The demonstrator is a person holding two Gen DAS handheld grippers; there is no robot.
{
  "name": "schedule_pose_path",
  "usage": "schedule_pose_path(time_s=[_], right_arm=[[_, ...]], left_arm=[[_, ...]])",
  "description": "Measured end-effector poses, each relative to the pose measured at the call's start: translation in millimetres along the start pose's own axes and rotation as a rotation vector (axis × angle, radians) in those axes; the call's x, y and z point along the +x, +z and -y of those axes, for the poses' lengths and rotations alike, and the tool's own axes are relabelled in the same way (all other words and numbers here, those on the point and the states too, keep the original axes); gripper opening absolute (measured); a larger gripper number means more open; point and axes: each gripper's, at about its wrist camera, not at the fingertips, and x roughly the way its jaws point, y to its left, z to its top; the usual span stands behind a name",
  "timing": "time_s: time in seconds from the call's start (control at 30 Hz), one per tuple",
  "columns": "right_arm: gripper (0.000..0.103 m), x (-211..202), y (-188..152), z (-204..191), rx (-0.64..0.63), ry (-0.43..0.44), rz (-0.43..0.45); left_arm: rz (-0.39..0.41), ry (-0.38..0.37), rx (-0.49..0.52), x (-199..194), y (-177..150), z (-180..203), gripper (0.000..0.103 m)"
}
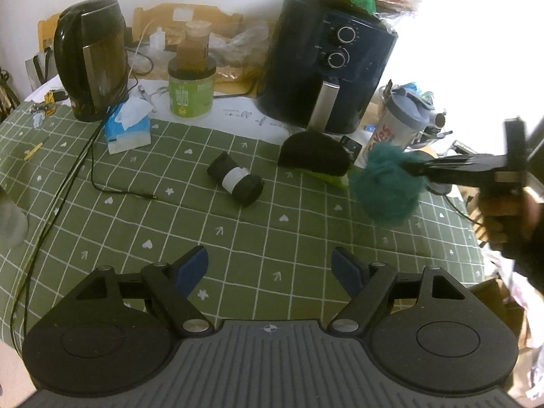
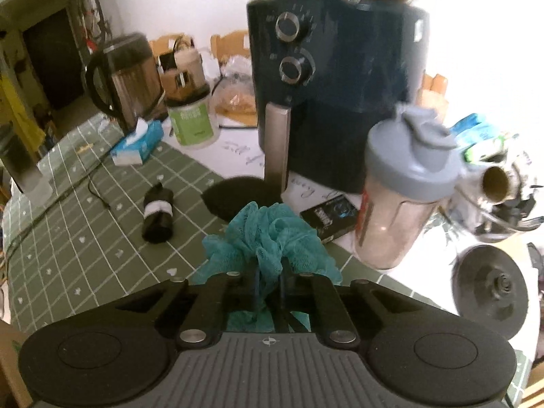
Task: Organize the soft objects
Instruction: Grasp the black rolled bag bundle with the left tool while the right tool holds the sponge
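The right claw [image 2: 268,289] is clamped on the teal mesh bath pouf [image 2: 268,238], its two fingers drawn close together with only a pinch of netting between them, and the pouf hangs clear of the green checked surface [image 1: 238,238] in front of the dark air fryer [image 1: 326,68]. The left claw [image 1: 270,268] stands wide apart over bare cloth, holding nothing. The main risk is the grip itself: the mesh is loose and springy, so a thin fold could slide out from the pads and the pouf would drop. The shaker bottle [image 2: 404,190] stands just beside the pouf on its right and looks top-heavy; a sideways swing of the right hand could tip it into the clutter behind. The trailing ruffles could also snag on the fryer's handle [image 2: 277,142]. The black roll with the white band [image 1: 236,182] and the black half-round pad [image 1: 314,154] lie on the surface, still to be sorted, and the thin cable [image 1: 102,176] beside them could catch a low-moving claw.
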Motion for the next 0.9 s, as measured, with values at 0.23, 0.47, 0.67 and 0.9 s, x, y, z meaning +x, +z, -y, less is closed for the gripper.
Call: schedule_pose_path(time_s=[0.23, 0.47, 0.67, 0.9], right_arm=[[0.012, -48, -3, 3, 0.022, -0.007, 0.056], [0.012, -83, -7, 6, 0.065, -0.014, 0.082], [0.012, -105, -17, 5, 0.102, -0.033, 0.102], [0.012, -123, -36, 2, 0.143, -0.063, 0.095]], left_arm=[[0.014, 0.007, 0.038, 18, 11, -3, 0.080], [0.015, 0.003, 0.043, 45, 30, -9, 0.080], [0.008, 0.002, 0.041, 73, 45, -12, 0.080], [-0.037, 0.007, -0.016, 116, 56, -22, 0.079]])
